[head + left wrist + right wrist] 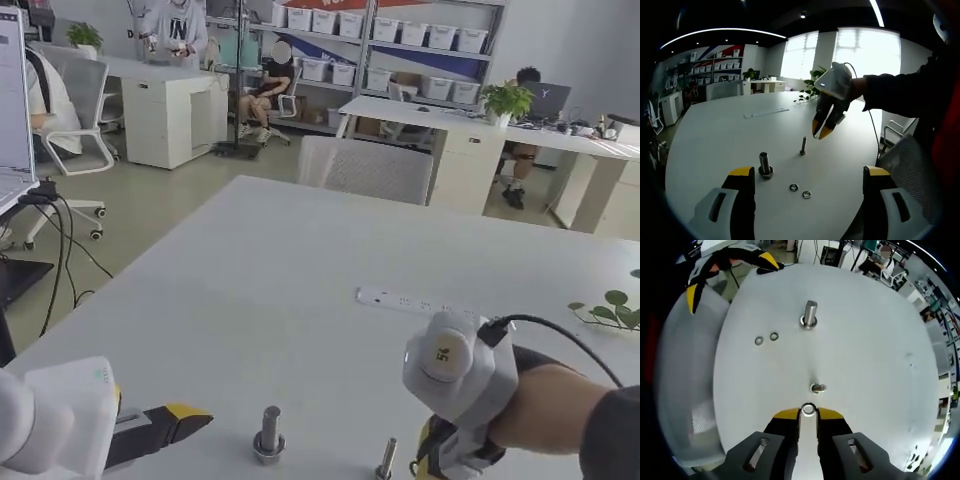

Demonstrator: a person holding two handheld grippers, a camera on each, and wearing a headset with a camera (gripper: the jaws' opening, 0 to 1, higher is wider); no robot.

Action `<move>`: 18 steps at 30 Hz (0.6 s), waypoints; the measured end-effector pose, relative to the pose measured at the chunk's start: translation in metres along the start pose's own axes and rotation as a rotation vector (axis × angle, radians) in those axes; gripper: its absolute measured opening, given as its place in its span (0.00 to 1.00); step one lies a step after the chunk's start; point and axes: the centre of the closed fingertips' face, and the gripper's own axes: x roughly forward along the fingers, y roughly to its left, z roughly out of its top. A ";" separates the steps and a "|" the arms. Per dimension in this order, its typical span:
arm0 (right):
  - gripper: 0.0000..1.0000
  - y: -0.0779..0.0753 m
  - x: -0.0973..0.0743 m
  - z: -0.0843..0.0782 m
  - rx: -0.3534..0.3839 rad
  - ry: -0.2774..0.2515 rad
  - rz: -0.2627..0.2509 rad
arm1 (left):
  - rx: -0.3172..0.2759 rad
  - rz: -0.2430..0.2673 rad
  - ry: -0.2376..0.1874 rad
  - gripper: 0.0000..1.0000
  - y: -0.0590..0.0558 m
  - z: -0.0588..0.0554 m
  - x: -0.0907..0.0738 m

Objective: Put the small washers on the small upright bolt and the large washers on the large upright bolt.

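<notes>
A washer (808, 409) sits pinched between the nearly closed jaws of the right gripper (808, 414), just short of the small bolt (817, 387), which stands upright on the table (865, 340). The step in hand looks like threading this washer onto that bolt. Next, its hole must be centred over the bolt tip, then lowered and released. Farther off stands the large bolt (810, 315), with two loose washers (759, 340) lying side by side near it. The left gripper (808, 172) hovers wide open and empty near those washers.
</notes>
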 end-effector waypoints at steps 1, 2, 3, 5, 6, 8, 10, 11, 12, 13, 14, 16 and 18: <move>0.13 -0.002 -0.002 0.002 -0.004 -0.004 -0.006 | -0.001 -0.001 0.000 0.89 -0.001 0.000 0.000; 0.13 -0.004 -0.006 0.005 -0.008 -0.008 -0.015 | 0.000 -0.001 -0.002 0.89 -0.001 0.001 0.000; 0.13 -0.005 -0.007 0.006 -0.011 -0.009 -0.018 | 0.001 -0.001 -0.003 0.89 -0.001 0.001 0.000; 0.13 -0.009 -0.010 0.008 -0.027 -0.003 -0.029 | 0.000 0.001 -0.003 0.89 -0.001 0.002 0.000; 0.13 -0.011 -0.012 0.011 -0.033 -0.006 -0.032 | -0.001 -0.001 -0.002 0.89 -0.001 0.001 0.000; 0.13 -0.013 -0.014 0.014 -0.045 -0.004 -0.040 | 0.000 0.002 -0.004 0.89 0.000 0.001 0.000; 0.13 -0.014 -0.015 0.017 -0.054 -0.004 -0.040 | -0.003 0.001 -0.005 0.89 -0.001 0.001 0.000; 0.13 -0.015 -0.015 0.019 -0.064 0.000 -0.043 | -0.001 0.003 -0.003 0.89 0.000 0.001 0.000; 0.13 -0.015 -0.015 0.020 -0.068 0.002 -0.043 | -0.003 0.001 -0.002 0.89 -0.001 0.001 0.000; 0.13 -0.016 -0.015 0.021 -0.071 0.004 -0.041 | -0.004 0.000 -0.005 0.89 0.000 0.001 0.000; 0.13 -0.016 -0.014 0.024 -0.080 0.005 -0.041 | -0.002 0.001 -0.004 0.89 0.000 0.001 0.000; 0.13 -0.017 -0.013 0.027 -0.087 0.006 -0.038 | -0.003 0.001 -0.004 0.89 0.000 0.001 0.000; 0.13 -0.018 -0.011 0.029 -0.096 0.010 -0.036 | -0.004 0.003 -0.003 0.89 0.001 0.001 -0.001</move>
